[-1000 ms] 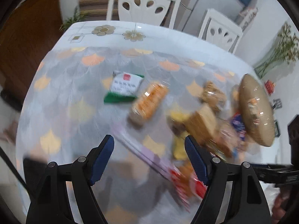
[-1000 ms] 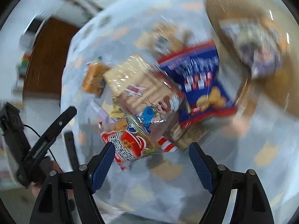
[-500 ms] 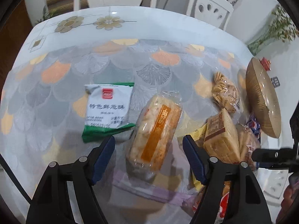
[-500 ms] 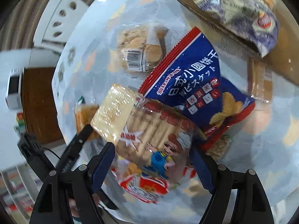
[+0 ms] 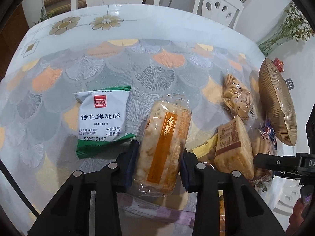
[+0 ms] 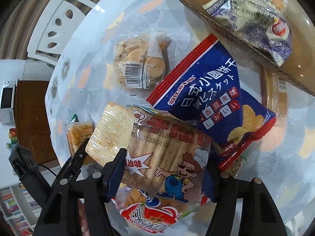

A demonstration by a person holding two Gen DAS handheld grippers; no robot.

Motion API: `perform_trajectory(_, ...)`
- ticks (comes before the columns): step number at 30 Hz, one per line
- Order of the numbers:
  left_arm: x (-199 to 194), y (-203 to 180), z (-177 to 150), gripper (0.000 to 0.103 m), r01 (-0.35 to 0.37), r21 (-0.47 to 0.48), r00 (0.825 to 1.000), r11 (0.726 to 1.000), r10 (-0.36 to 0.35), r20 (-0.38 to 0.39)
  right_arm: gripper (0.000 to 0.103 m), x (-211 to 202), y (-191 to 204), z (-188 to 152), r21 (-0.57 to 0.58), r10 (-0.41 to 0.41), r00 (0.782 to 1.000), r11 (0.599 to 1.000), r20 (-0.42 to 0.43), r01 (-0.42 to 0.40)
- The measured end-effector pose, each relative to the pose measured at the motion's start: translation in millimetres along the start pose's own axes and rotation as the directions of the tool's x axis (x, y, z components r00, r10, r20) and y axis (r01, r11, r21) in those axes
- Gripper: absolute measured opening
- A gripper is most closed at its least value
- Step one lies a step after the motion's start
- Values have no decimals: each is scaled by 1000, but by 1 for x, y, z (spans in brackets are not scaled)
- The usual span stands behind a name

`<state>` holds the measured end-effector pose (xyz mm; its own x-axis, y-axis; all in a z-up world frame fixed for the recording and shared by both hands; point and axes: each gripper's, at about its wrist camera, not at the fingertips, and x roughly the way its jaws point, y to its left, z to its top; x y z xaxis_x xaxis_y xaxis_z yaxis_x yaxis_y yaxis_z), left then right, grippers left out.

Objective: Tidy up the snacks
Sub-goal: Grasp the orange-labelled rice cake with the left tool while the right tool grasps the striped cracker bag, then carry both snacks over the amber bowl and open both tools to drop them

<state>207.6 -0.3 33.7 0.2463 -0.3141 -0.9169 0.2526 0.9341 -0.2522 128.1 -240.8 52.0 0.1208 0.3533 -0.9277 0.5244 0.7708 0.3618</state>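
Down in the left wrist view, the left gripper has its jaws closing on one clear-wrapped cracker pack with an orange stripe, both blue pads pressed against its long sides. It lies on the table, whose glossy cloth carries grey and orange fan shapes. Just left of it lies one flat white-and-green pouch. To the right sit one knotted clear bag of round crackers and one brick-shaped brown-wrapped block, near one ribbed amber glass bowl. Two white plastic chairs stand behind the table.

Over in the right wrist view, the right gripper has its jaws closing around one crinkly pack of finger biscuits printed with a cartoon chef; the pads touch its two sides. That pack lies atop the pile, overlapping one glossy blue-and-red biscuit bag and a red-printed packet. One square clear-wrapped cracker block leans beside it. One round-cracker bag with a barcode lies farther off. In the amber bowl rests one crumpled purple-and-white packet.
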Motion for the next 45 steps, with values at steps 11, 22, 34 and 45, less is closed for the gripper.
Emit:
perform_trajectory(11, -45, -8, -18, 34, 15, -66, 995, 998, -9, 98, 60, -17, -1, -22, -131, 19, 1000, 991, 8, -18)
perform_trajectory(22, -92, -50, -26, 34, 42, -68, 984, 997, -29, 178, 60, -55, 25, -69, -477, 51, 998, 878, 26, -33)
perform_trajectory(34, -111, -139, -9, 34, 64, 22, 984, 998, -67, 166, 60, -120, -32, -47, -470, 48, 987, 882, 152, 30)
perform_trajectory(45, -91, -244, 16, 34, 94, 159, 986, 983, -114, 124, 60, -173, -108, 20, -298, -27, 966, 949, 257, 106)
